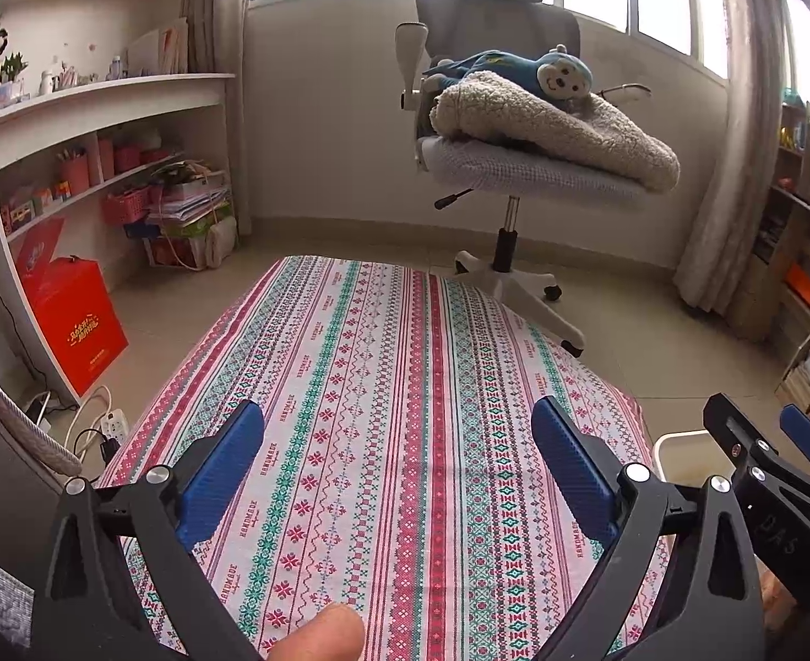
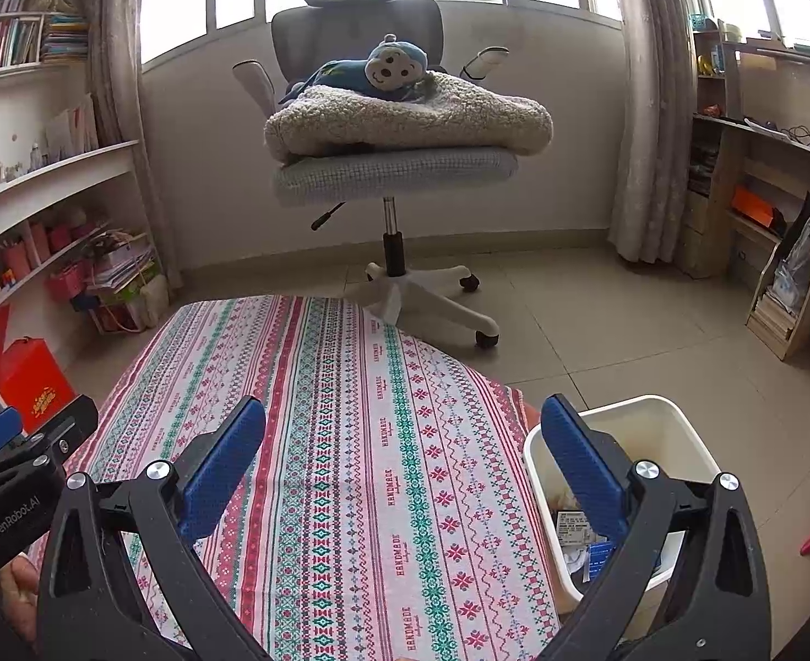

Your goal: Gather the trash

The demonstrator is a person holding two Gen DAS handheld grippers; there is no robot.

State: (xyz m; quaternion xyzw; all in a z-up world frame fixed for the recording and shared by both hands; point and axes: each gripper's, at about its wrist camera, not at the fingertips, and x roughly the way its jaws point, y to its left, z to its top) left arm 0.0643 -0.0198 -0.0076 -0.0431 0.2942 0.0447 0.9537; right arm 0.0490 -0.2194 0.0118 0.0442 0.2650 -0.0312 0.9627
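Closest to me, a fingertip [image 1: 322, 633] of the person pokes in at the bottom edge of the left wrist view, under the left gripper [image 1: 399, 473]. That gripper hangs over the patterned tablecloth [image 1: 382, 385] with its blue pads spread wide and nothing between them. The right gripper [image 2: 405, 473] sits level with it, just to its right, jaws likewise gaping and empty, over the same cloth.

Just beside the table's right edge, below the right gripper's right-hand finger, stands a white trash bin [image 2: 652, 418]. Inside it lie bits of trash [image 2: 575, 534]: a printed label, some crumpled white paper and a blue-and-white scrap, partly hidden behind the finger. From the left gripper, only the bin's rim shows past the right gripper's body. The cloth between and ahead of both grippers carries only its red and green stripes.

Beyond the table's far end, a grey office chair [image 2: 393, 176] stands on the tiled floor, piled with a fleecy blanket [image 2: 405, 115] and a blue toy monkey [image 2: 382, 69] on top. To the left, white shelves [image 1: 102, 93] hold books and boxes, with a red box [image 1: 74, 319] at their foot; windows and curtains close the back
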